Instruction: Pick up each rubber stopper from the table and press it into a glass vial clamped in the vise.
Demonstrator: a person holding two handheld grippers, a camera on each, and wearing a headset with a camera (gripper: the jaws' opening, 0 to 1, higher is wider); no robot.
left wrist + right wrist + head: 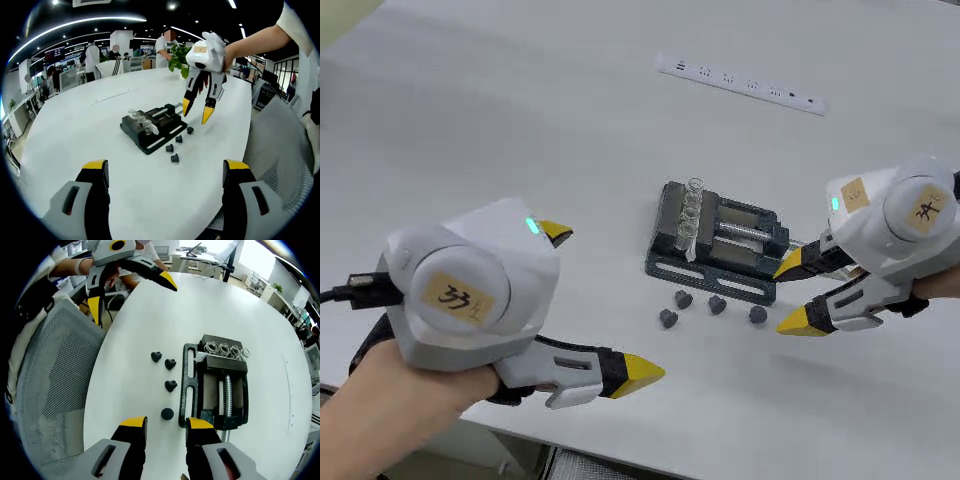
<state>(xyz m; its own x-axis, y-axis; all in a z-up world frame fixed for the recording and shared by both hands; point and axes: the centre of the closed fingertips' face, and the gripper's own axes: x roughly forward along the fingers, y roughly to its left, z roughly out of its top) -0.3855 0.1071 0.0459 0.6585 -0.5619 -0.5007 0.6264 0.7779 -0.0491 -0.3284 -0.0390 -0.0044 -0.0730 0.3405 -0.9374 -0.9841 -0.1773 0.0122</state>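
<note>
A white bench [520, 120] holds a small black vise [720, 245]. Four glass vials [692, 215] stand upright in a row, clamped in the vise. Their tops are open.

Four dark rubber stoppers [717, 304] lie on the bench at 6 o'clock from the vise, just beside its base. They lie a little apart from each other.

In the head view, the right gripper [791, 294] is at 3 o'clock from the vise. Its yellow tips point toward the stoppers. Its jaws are partly open and hold nothing. The nearest stopper lies just beside the tips. In the right gripper view, that stopper sits just ahead of the gap between the two jaws, close to the edge of the vise. I cannot tell if the tips touch the bench.

The left gripper [600, 300] is at 8 o'clock from the vise, well apart from it. A hand [410, 390] holds it from behind. Its jaws are wide open and hold nothing.

A long white power strip [740, 84] lies at 12 o'clock from the vise, far back on the bench.

In the left gripper view, a green plant [177, 57] stands at the far edge of the bench.
</note>
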